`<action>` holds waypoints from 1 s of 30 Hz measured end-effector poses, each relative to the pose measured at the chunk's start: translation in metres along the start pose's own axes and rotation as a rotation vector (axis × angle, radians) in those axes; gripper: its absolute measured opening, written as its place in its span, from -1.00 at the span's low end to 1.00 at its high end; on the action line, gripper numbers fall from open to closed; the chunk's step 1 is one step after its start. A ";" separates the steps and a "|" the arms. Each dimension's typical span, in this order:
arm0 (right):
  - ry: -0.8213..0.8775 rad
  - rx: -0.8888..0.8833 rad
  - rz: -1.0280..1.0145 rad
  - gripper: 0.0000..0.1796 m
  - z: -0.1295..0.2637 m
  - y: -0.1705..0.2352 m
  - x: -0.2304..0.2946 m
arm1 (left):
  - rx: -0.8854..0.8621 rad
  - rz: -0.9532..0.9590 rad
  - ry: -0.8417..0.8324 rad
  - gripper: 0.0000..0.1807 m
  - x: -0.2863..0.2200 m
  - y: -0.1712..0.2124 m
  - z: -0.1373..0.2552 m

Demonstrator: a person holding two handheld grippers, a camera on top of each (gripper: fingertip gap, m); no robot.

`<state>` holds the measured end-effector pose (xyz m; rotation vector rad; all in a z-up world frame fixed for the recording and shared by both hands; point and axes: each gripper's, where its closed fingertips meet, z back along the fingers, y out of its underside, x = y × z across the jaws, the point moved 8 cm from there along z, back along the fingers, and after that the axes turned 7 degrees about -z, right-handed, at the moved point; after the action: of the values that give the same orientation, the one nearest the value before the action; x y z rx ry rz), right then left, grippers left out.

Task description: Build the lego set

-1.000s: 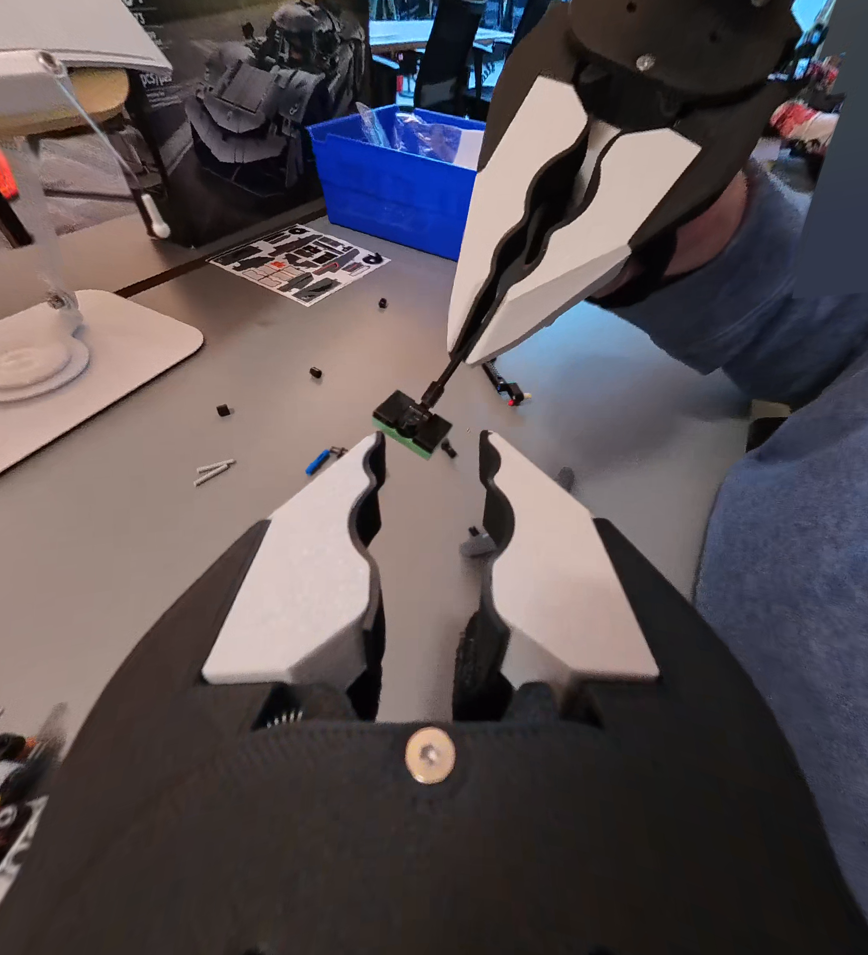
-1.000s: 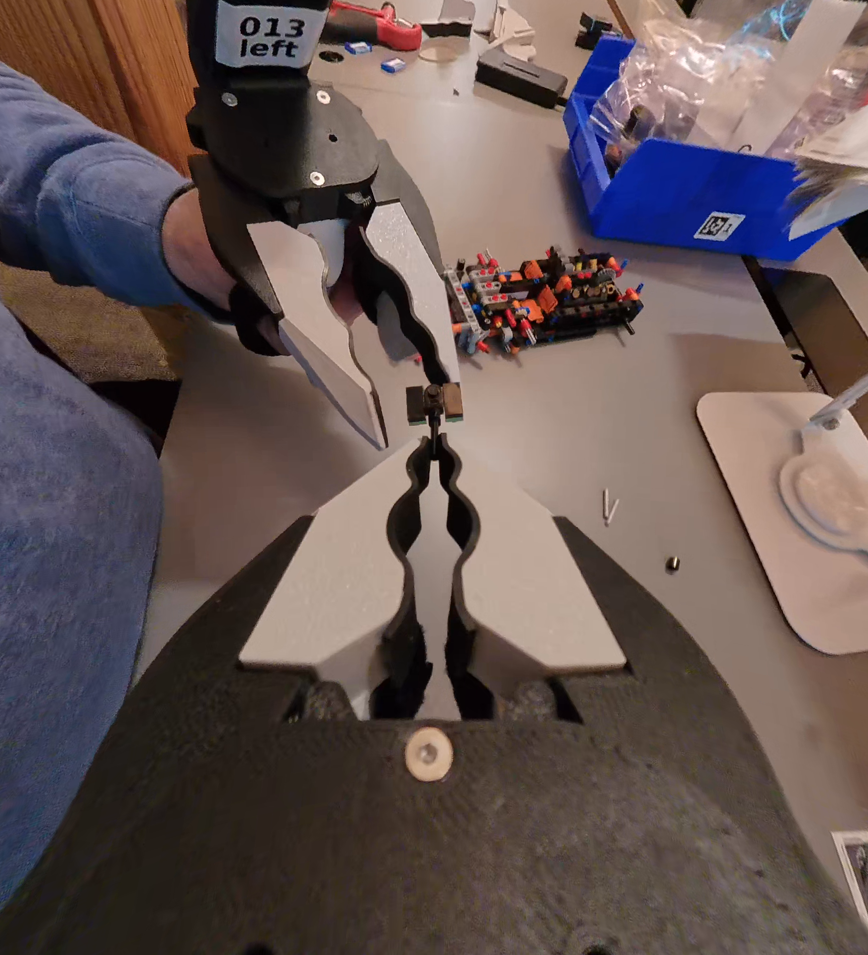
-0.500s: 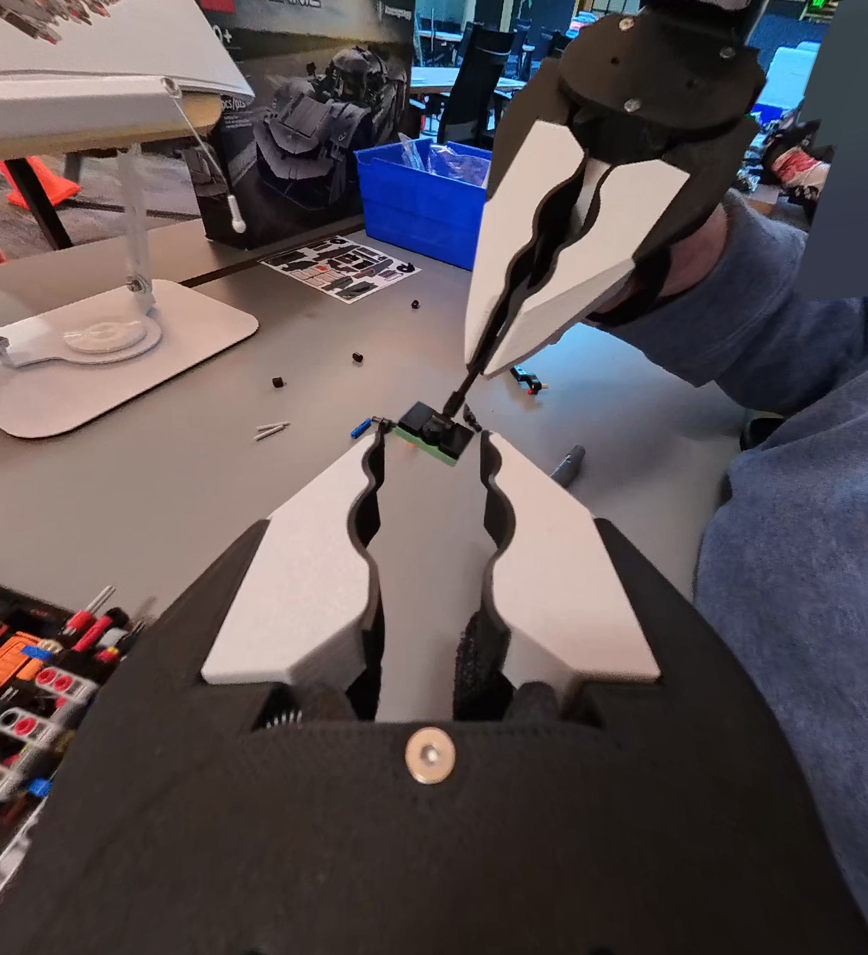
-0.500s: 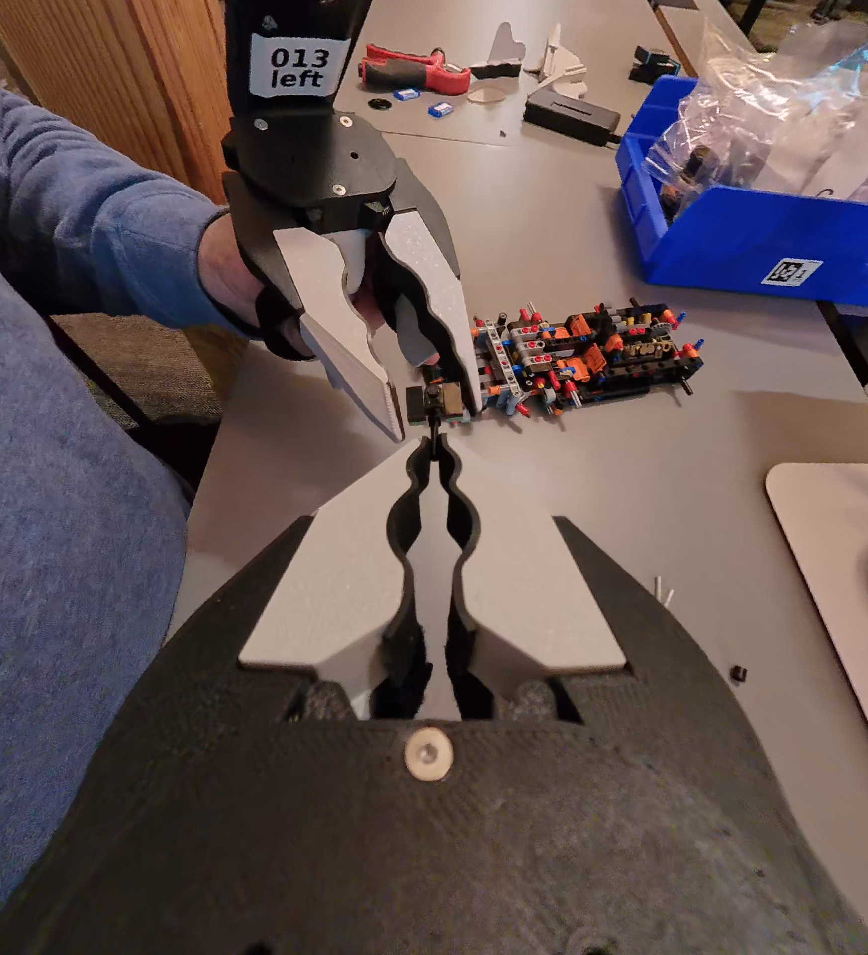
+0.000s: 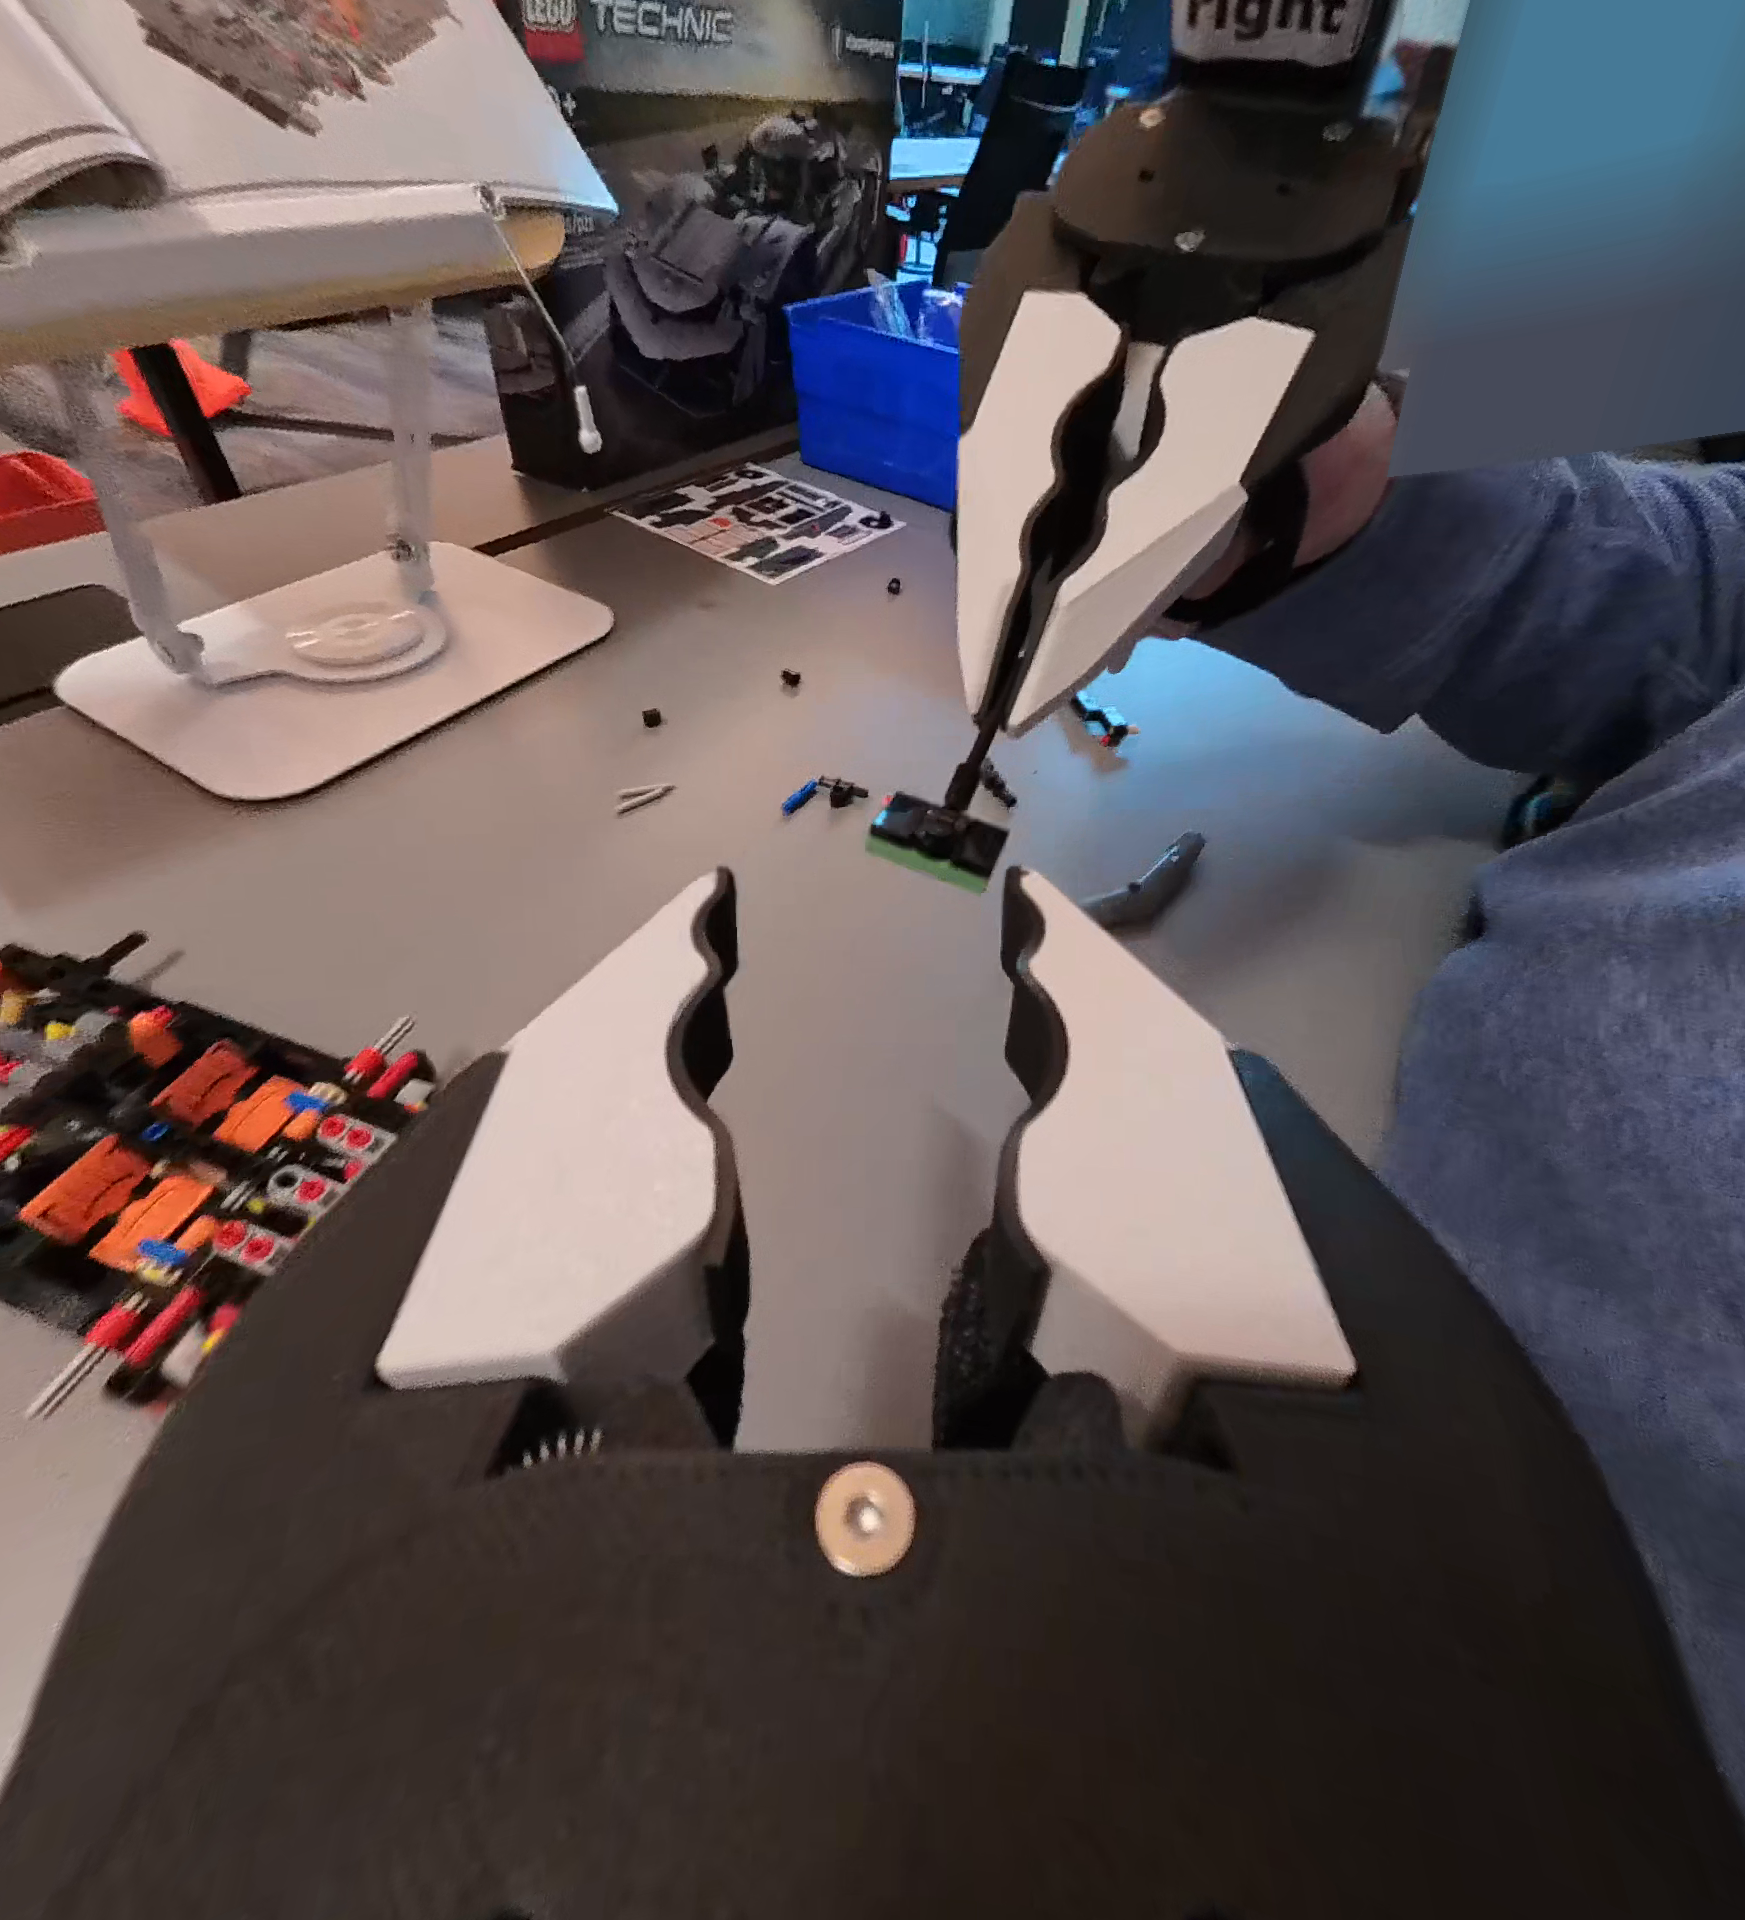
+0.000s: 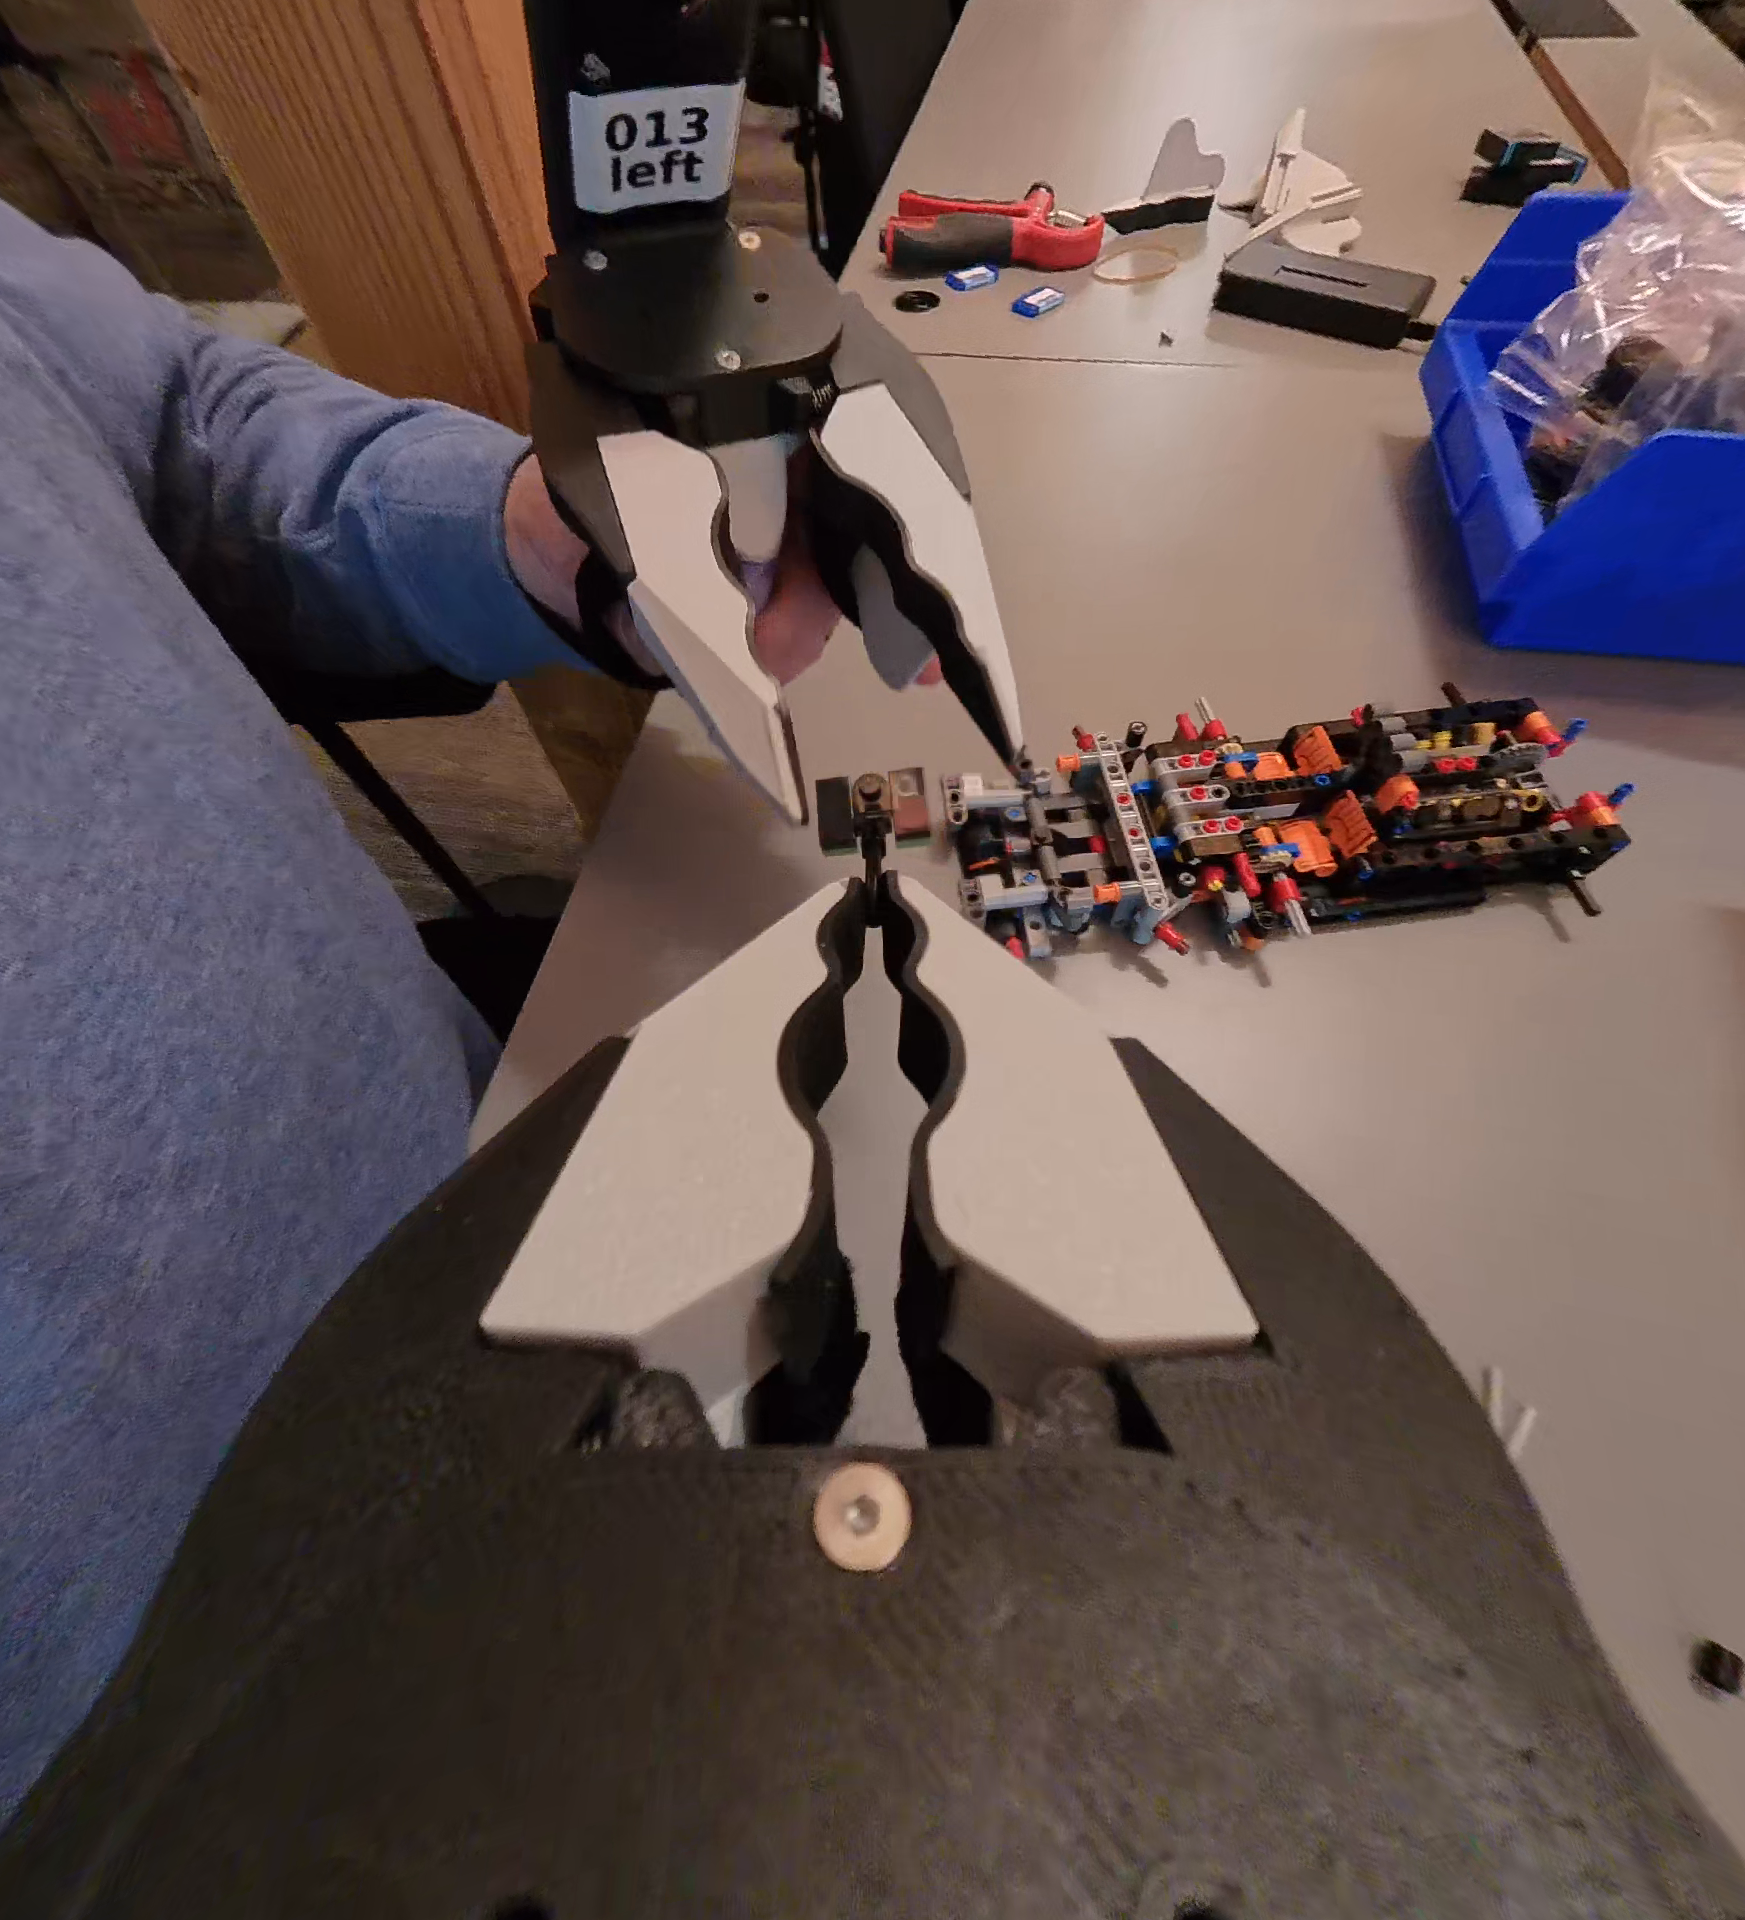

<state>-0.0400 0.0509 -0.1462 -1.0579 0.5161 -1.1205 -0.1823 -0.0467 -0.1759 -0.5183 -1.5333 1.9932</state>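
My right gripper (image 6: 873,896) is shut on a thin black rod (image 6: 870,847). The rod is plugged into a small black and green plate piece (image 6: 873,805), which is low over the grey table; I cannot tell whether it touches. The piece also shows in the left wrist view (image 5: 935,836), just beyond my left gripper (image 5: 868,894), which is open and empty. The orange, black and grey lego chassis (image 6: 1263,821) lies right of the piece. In the right wrist view the left gripper (image 6: 904,784) straddles the piece, with one fingertip at the chassis's near end.
A blue bin (image 6: 1657,520) of bagged parts stands at the far right. A white book stand (image 5: 328,644) holds the instruction booklet, near a sticker sheet (image 5: 759,520) and the set's box (image 5: 702,260). Small loose parts (image 5: 826,795) and a grey piece (image 5: 1148,883) lie around. My hands' fingertips stand some 4 cm from each other.
My right gripper has carried the rod and plate piece nearer the chassis. My left gripper stayed open and swung beside the chassis, which now shows in its view.
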 end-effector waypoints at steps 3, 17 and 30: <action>-0.066 0.001 -0.029 -1.00 -0.005 0.002 0.000 | 0.049 -0.006 -0.001 -0.47 -0.003 0.010 0.016; -0.215 0.037 -0.048 -1.00 -0.043 0.009 -0.001 | 0.153 -0.012 0.000 -0.45 -0.023 0.042 0.022; -0.264 0.029 -0.067 -1.00 -0.050 0.011 -0.004 | 0.034 0.047 0.016 -0.73 -0.023 0.037 0.021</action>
<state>-0.0760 0.0336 -0.1788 -1.1840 0.2556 -1.0237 -0.1851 -0.0840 -0.2062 -0.5601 -1.4882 2.0414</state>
